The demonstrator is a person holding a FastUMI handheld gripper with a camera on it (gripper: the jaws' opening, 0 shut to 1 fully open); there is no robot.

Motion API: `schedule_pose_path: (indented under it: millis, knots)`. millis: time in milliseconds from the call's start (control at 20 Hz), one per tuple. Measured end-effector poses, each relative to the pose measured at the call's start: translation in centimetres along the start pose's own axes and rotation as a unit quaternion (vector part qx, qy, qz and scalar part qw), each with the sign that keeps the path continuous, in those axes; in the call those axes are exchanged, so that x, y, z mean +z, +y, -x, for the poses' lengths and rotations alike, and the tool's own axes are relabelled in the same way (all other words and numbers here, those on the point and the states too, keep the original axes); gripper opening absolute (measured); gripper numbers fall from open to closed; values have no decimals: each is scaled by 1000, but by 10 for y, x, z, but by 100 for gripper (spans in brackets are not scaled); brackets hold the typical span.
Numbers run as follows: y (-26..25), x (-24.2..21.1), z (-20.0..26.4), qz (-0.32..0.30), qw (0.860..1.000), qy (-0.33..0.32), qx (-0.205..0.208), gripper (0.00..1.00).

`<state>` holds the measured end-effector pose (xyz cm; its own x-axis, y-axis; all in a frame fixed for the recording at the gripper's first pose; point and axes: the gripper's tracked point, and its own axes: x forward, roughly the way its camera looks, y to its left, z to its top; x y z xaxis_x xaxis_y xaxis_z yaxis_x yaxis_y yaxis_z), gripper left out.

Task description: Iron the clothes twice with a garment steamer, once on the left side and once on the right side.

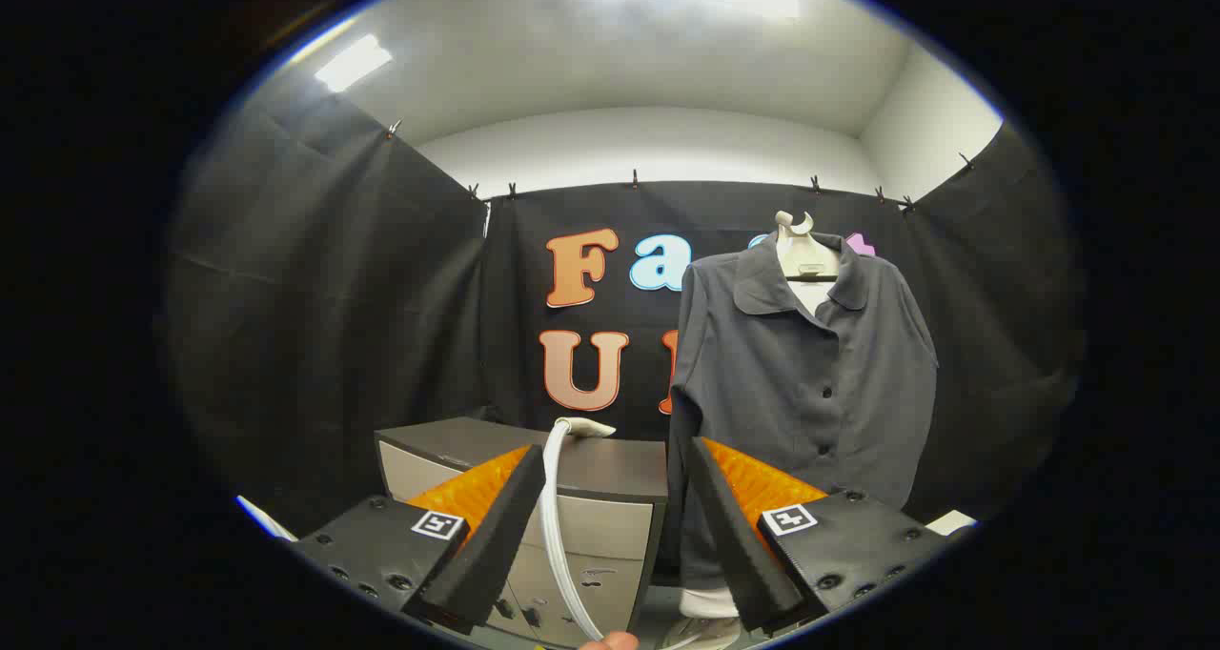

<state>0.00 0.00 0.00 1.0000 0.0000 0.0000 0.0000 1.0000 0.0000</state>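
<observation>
Steamer head (588,428) lies on the far top of a grey cabinet (610,478), its white hose (553,526) curving down toward the near side between the spread fingers of the gripper (615,536), which grip nothing. It looks light and rigid with a limp hose, best taken by its handle; the soft, grey shirt (810,383) hangs to the right.
</observation>
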Motion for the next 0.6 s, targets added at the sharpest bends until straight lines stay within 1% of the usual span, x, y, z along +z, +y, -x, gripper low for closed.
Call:
schedule_pose_path:
  millis: [600]
  knots:
    - [2,9,2,-4,1000,-9,-3,97]
